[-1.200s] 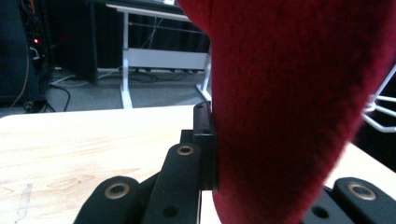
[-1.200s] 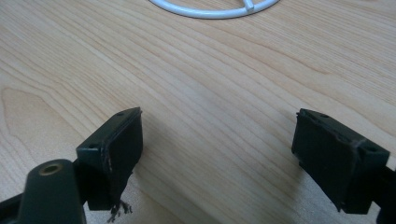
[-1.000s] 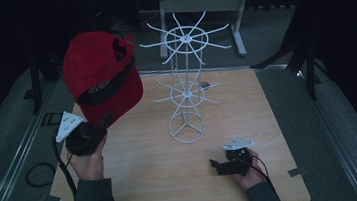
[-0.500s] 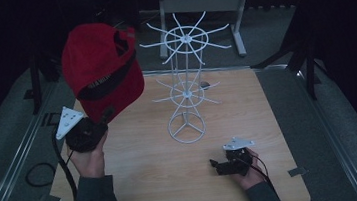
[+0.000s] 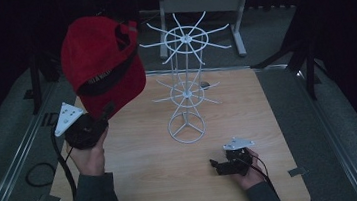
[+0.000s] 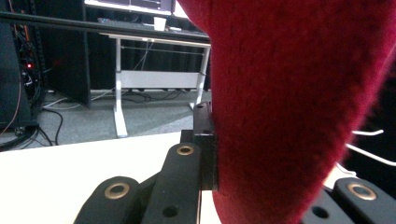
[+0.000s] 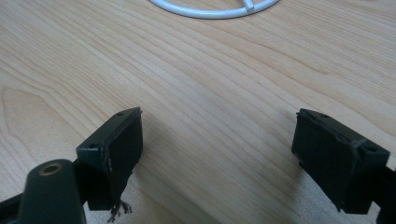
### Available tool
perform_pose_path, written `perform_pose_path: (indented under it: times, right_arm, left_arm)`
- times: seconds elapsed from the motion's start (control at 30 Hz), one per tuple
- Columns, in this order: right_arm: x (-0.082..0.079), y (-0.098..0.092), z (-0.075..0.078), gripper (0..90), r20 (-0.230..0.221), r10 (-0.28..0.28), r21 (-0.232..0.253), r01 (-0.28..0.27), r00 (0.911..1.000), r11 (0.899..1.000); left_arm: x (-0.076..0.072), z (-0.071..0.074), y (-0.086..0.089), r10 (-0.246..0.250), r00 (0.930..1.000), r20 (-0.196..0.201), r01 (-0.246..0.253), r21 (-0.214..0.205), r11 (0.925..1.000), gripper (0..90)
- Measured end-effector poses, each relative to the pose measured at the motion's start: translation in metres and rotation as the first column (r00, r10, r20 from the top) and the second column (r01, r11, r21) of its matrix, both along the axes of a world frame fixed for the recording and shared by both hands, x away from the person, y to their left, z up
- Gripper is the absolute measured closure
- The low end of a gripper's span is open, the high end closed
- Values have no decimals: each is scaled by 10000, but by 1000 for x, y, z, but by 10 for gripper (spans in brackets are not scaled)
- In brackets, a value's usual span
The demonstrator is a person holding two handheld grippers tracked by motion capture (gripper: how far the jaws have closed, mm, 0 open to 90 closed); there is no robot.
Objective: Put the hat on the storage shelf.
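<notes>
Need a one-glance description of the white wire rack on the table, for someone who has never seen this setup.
Start at the light wooden table in the high view. Near its middle stands the white wire rack: a ring base, a thin upright post, and two tiers of spokes fanning out like wheels, the upper tier wider. It is the only white, see-through thing there, standing right of the red cap held up in the left tool.

One red cap [image 5: 102, 68] is showing, along with one white wire rack [image 5: 185, 89] carrying two tiers of spokes, one wooden worktop [image 5: 269, 121], two tongs [image 5: 105, 113] [image 5: 215, 164], and one white-legged desk [image 5: 201, 2] behind.
</notes>
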State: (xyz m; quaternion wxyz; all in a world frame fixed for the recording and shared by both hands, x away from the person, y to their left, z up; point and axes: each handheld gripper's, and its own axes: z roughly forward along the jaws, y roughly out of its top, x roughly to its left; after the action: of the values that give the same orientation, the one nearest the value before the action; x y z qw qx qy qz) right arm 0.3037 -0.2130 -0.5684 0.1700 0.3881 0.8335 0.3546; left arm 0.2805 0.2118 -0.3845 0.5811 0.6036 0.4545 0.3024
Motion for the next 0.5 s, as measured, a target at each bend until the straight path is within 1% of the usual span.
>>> perform_pose_path:
  times: [0.23, 0.5]
  right_arm:
    - [0, 0, 0, 163, -5, -4, 2, 4, 10000, 10000]
    - [0, 0, 0, 163, -28, -12, 10, 12, 10000, 10000]
  left_arm:
    - [0, 5, -2, 0, 9999, 107, -1, 16, 10000, 855]
    - [-1, 7, -6, 38, 9998, 195, -41, 170, 9998, 855]
